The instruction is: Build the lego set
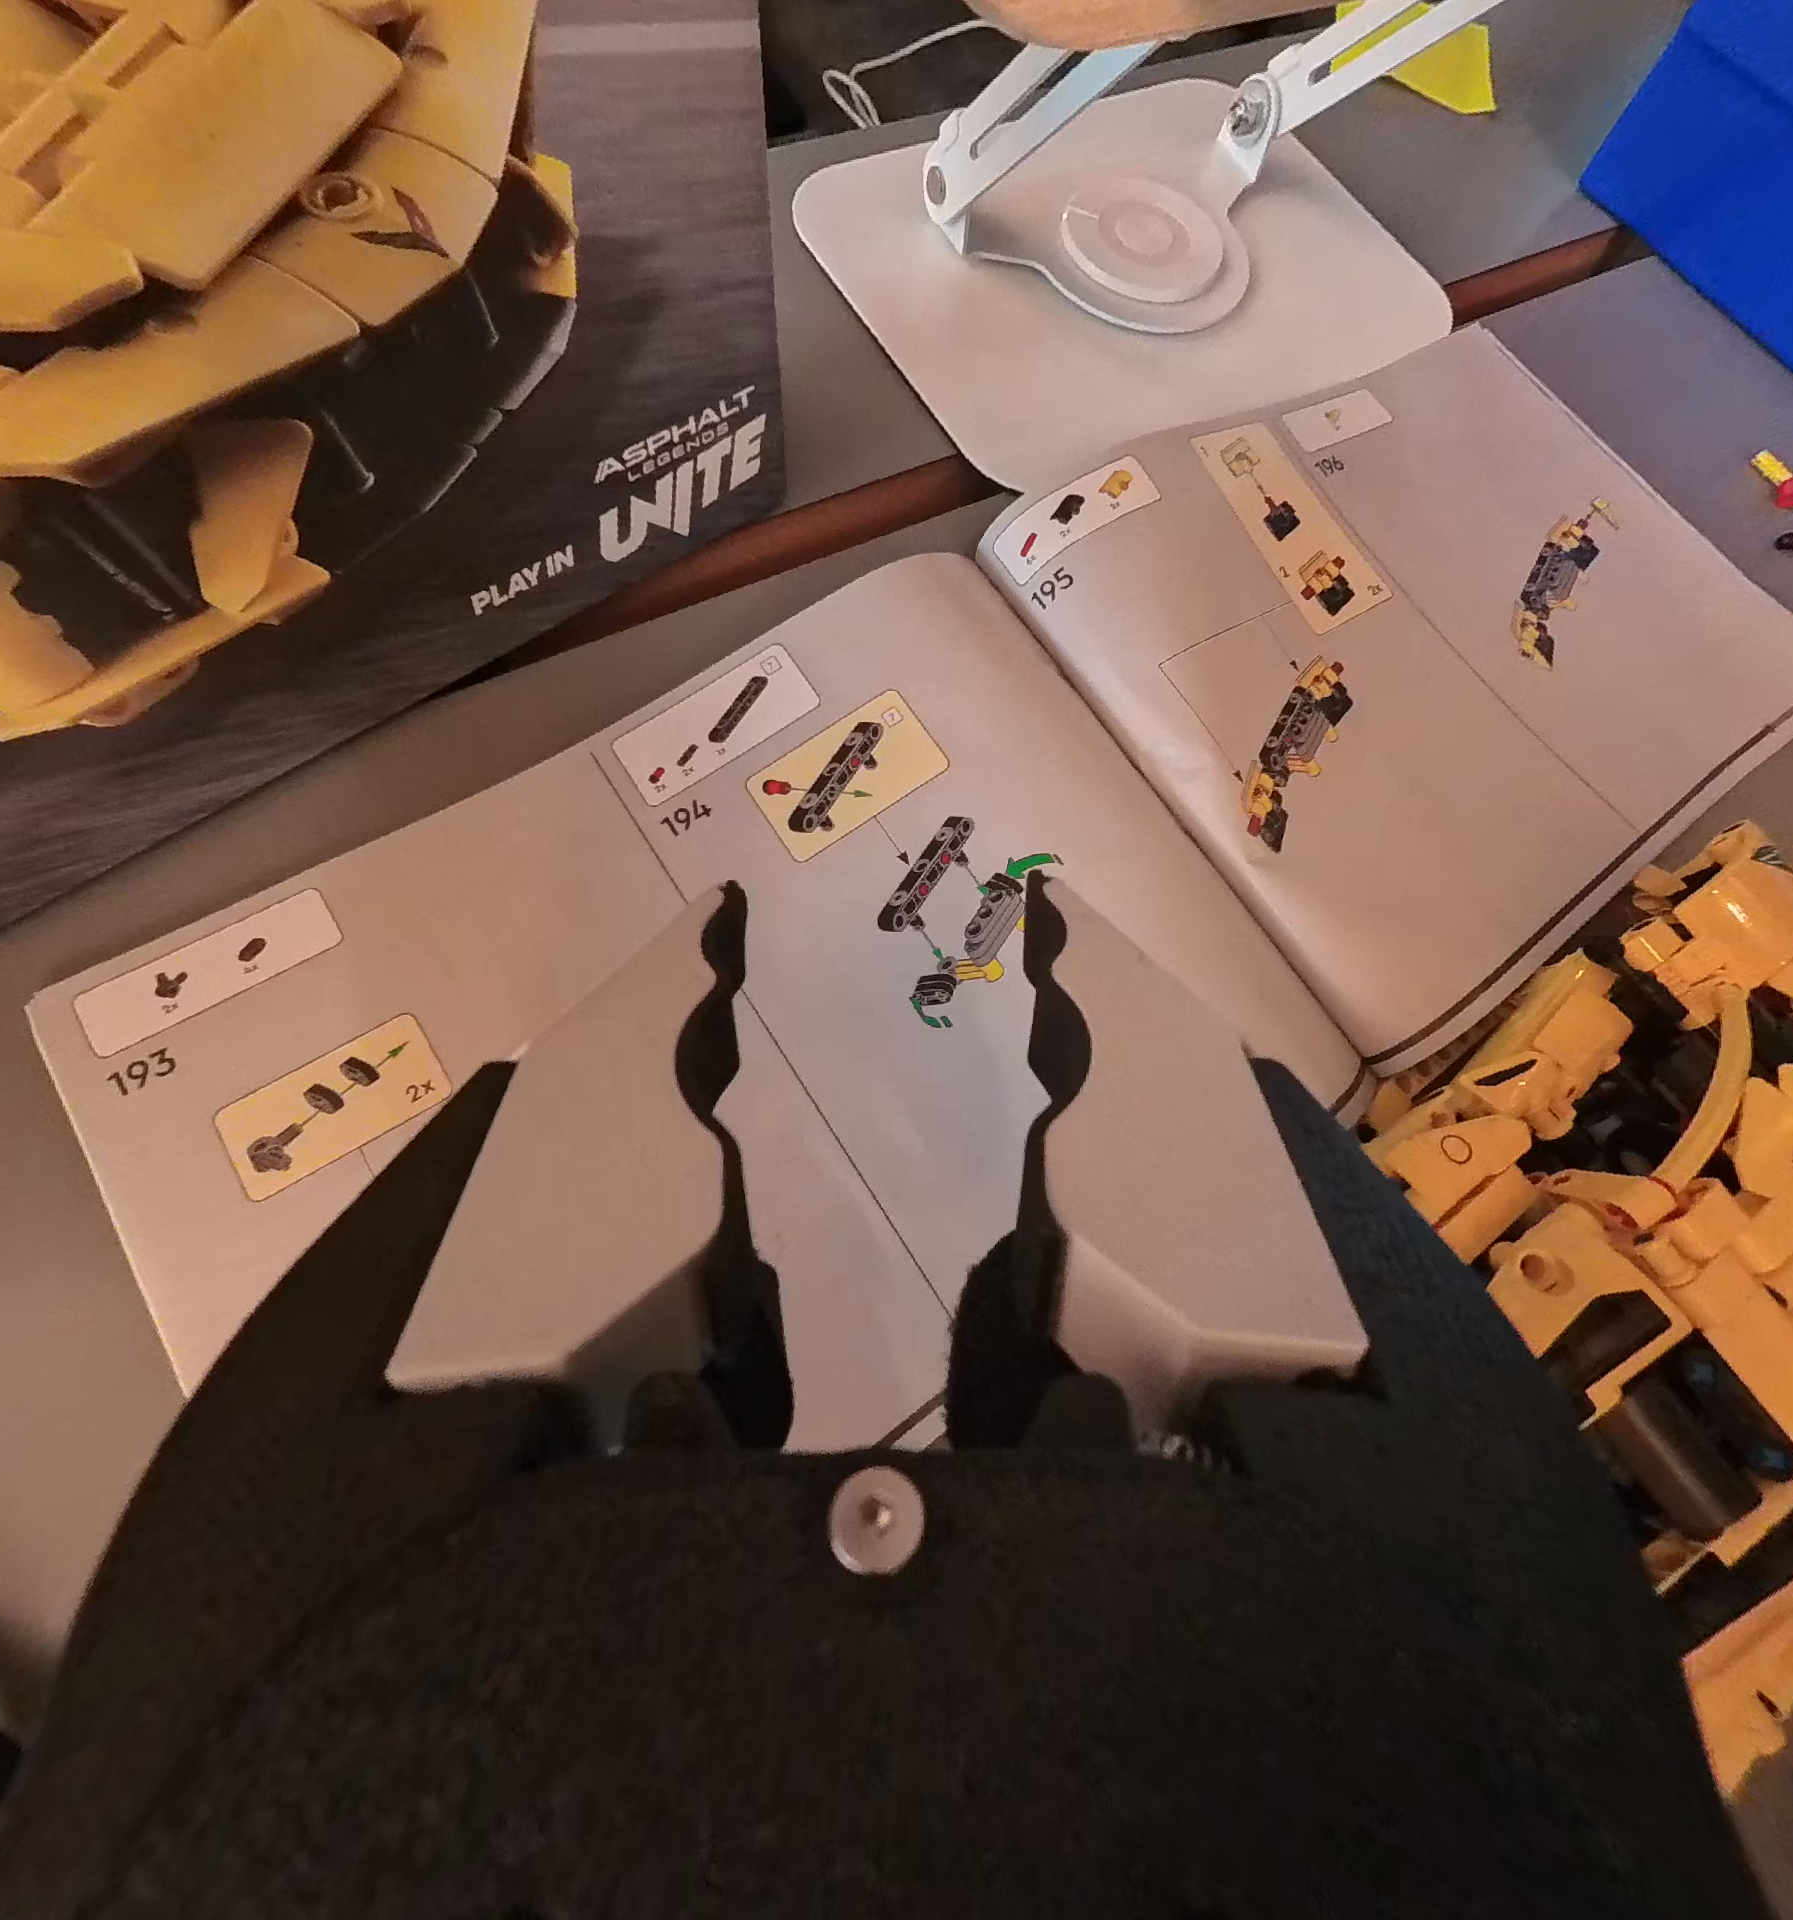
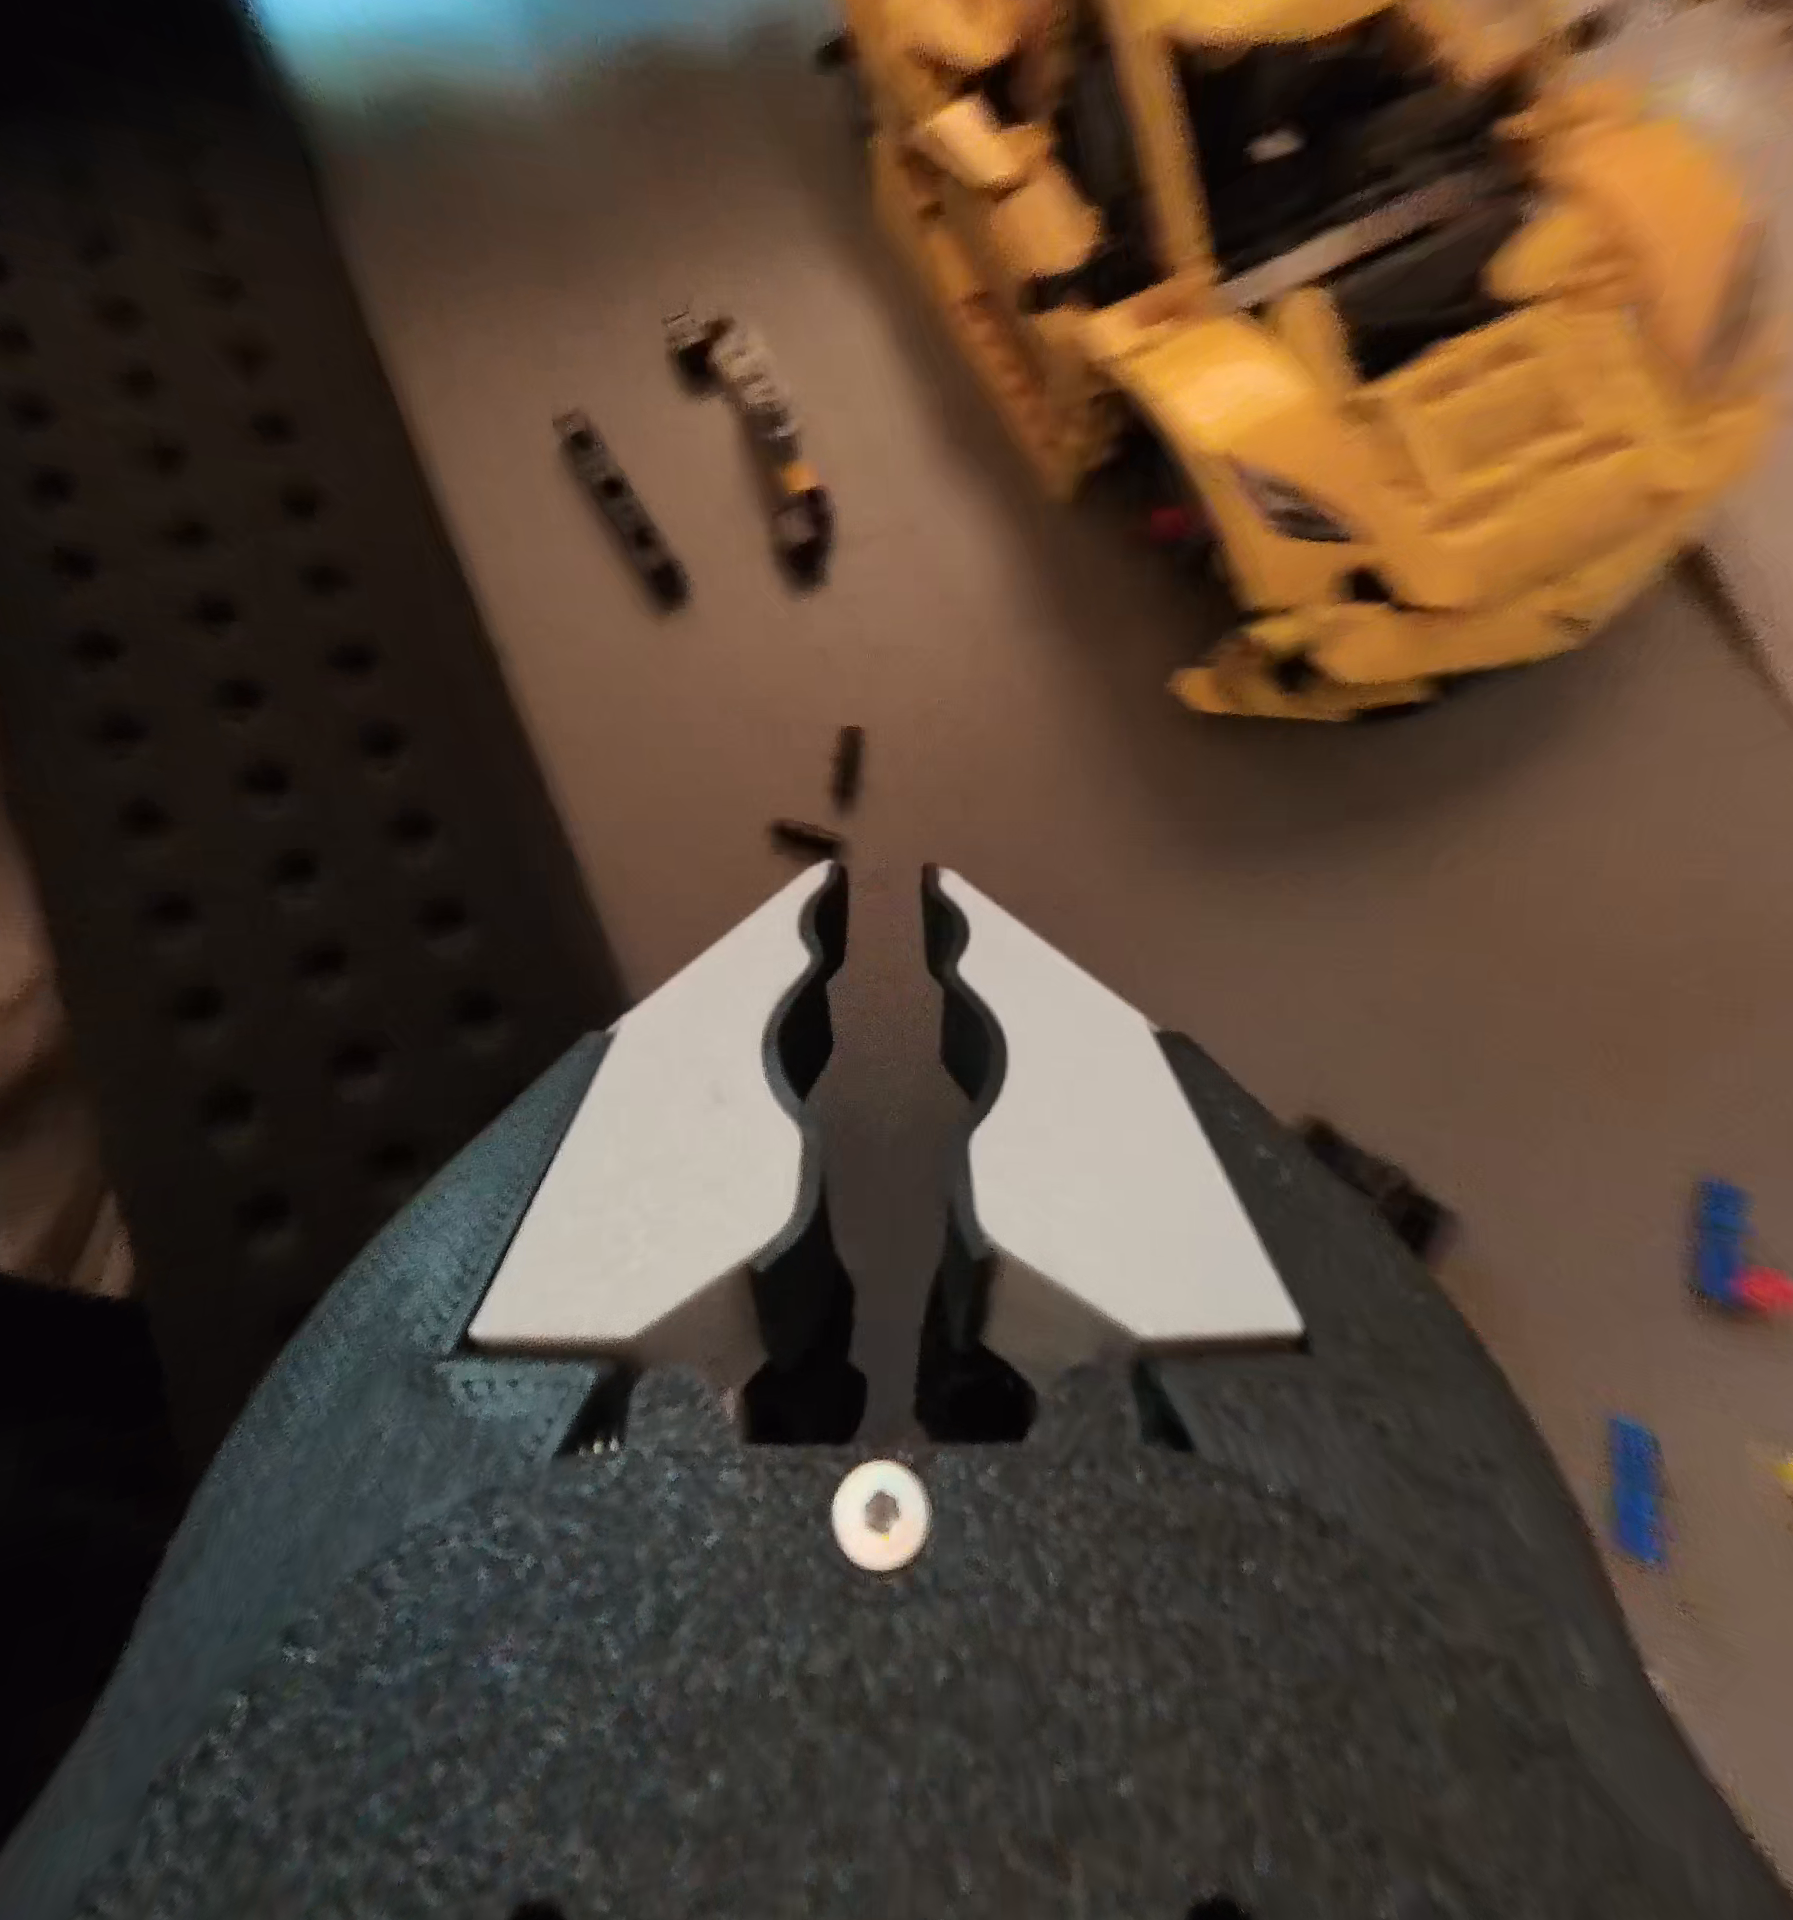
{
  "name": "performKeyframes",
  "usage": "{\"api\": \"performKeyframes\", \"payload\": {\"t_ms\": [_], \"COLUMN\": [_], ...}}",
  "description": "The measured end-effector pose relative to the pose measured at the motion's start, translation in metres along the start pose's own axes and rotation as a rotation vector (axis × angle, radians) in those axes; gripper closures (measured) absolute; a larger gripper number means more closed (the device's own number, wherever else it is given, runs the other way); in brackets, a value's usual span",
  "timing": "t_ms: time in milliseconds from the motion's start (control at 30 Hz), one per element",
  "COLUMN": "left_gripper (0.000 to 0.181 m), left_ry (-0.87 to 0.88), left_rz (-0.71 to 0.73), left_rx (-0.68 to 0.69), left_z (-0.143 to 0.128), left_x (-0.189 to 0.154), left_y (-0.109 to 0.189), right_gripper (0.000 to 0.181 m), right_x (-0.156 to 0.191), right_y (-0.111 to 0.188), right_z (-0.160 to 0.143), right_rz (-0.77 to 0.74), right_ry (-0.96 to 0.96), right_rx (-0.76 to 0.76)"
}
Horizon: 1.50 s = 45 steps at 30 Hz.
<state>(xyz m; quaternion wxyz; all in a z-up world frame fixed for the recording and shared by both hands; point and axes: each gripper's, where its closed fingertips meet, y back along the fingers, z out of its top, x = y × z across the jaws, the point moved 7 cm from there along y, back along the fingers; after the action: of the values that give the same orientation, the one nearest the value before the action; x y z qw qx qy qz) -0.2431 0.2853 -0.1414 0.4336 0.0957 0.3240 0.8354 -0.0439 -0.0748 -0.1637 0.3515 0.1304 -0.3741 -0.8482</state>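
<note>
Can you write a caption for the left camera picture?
Open tongs hover over the manual, beside the yellow model.

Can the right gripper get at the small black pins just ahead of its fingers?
Probably yes. The right gripper is open and empty, and the two small black pins lie loose on bare table just beyond its fingertips, nothing between.

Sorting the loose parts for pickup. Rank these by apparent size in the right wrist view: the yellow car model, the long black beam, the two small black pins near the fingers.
1. yellow car model, by far the largest.
2. long black beam.
3. The two small black pins: alike, and blur prevents ranking them.
</note>
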Motion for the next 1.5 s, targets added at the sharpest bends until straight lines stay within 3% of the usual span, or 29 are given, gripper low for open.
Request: {"api": "performKeyframes", "payload": {"t_ms": [167,267,533,933,1067,1200,1367,1500], "left_gripper": [0.127,0.128,0.127,0.127,0.128,0.127,0.127,0.127], "left_ry": [-0.006,-0.011,-0.003,-0.012,-0.012,-0.010,-0.010,-0.018], "left_rz": [0.001,0.008,0.014,0.021,0.023,0.033,0.040,0.036], "left_rx": [0.001,0.004,0.015,0.027,0.026,0.022,0.032,0.039], "left_z": [0.000,0.000,-0.003,-0.004,-0.004,-0.003,-0.005,-0.006], "left_x": [-0.001,0.000,0.004,0.004,0.004,0.007,0.009,0.007], "left_y": [0.000,0.001,-0.002,-0.003,-0.002,-0.001,-0.002,-0.003], "right_gripper": [0.169,0.166,0.170,0.178,0.178,0.177,0.177,0.177], "right_x": [-0.101,-0.140,-0.150,-0.153,-0.136,-0.061,0.008,0.019], "right_y": [0.055,0.062,0.041,0.034,0.042,0.028,-0.009,-0.019], "right_z": [-0.029,-0.050,-0.061,-0.064,-0.042,-0.005,-0.011,-0.018], "right_rz": [-0.465,-0.466,-0.443,-0.451,-0.416,-0.119,0.073,0.120], "right_ry": [-0.150,-0.365,-0.434,-0.433,-0.327,-0.070,0.045,0.063], "right_rx": [0.018,-0.001,0.041,0.079,0.023,-0.001,0.096,0.110]}}
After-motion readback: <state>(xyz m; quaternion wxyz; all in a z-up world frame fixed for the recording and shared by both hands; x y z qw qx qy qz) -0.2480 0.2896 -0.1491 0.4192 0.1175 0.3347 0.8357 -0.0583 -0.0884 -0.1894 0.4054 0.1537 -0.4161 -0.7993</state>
